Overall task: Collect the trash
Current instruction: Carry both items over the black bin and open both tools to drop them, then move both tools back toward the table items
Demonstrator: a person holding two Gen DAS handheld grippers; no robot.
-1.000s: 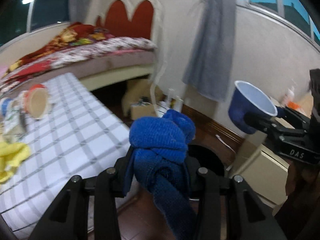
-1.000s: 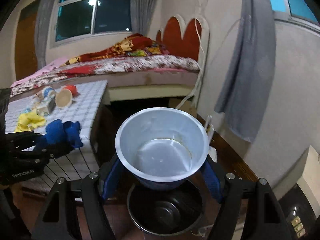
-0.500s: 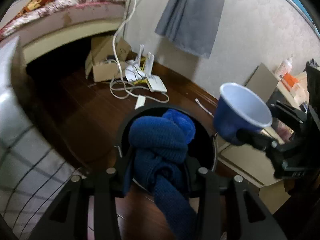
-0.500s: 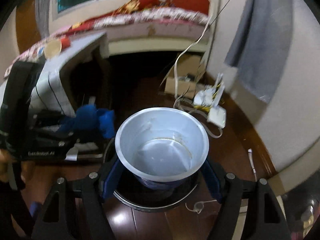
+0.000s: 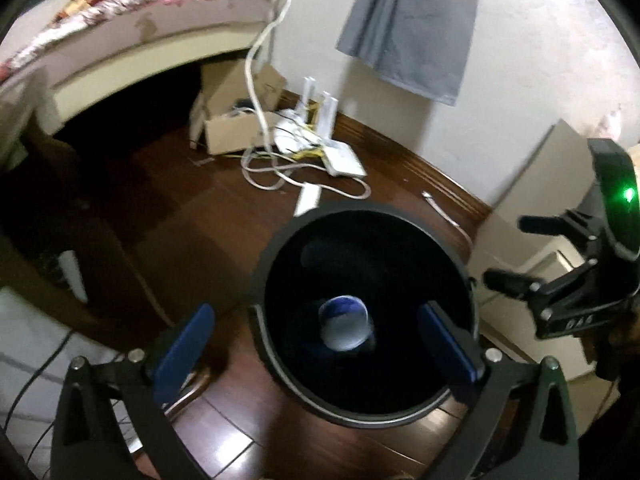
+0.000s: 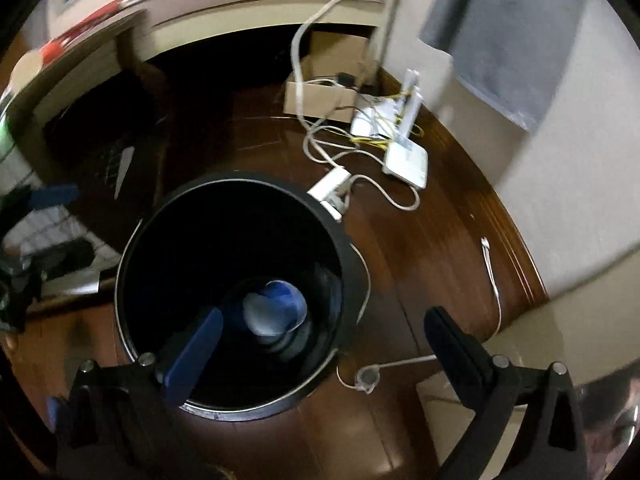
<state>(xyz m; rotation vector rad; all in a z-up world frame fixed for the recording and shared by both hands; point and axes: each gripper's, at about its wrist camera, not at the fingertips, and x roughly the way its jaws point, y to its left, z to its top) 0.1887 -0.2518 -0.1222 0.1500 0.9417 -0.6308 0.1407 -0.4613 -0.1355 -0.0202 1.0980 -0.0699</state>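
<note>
Both your grippers are over the black trash bin (image 5: 362,412) right now, pointing down into it. Your left gripper (image 5: 316,340) has its jaws swinging open, blue pads spread wide to either side of the bin's mouth, with nothing between them. Same on your right gripper (image 6: 324,340): jaws opening, nothing in them, left pad hanging over the bin and the right one out over the wood floor (image 6: 432,240).

The blue cup (image 5: 344,328) is down at the bottom of the bin, its pale inside facing up toward you. From the right wrist view it sits there too (image 6: 276,312), looking tipped a bit, though it's dark and blurry in there. Can't make out anything else inside the bin for sure.

Your right gripper also shows up at the right edge of the left view (image 5: 520,256), fingers apart, green light on its body. Behind the bin there's a tangle of white cable (image 5: 280,168), a white router (image 6: 406,160) and a cardboard box (image 5: 232,136) by the bed (image 5: 160,28).
</note>
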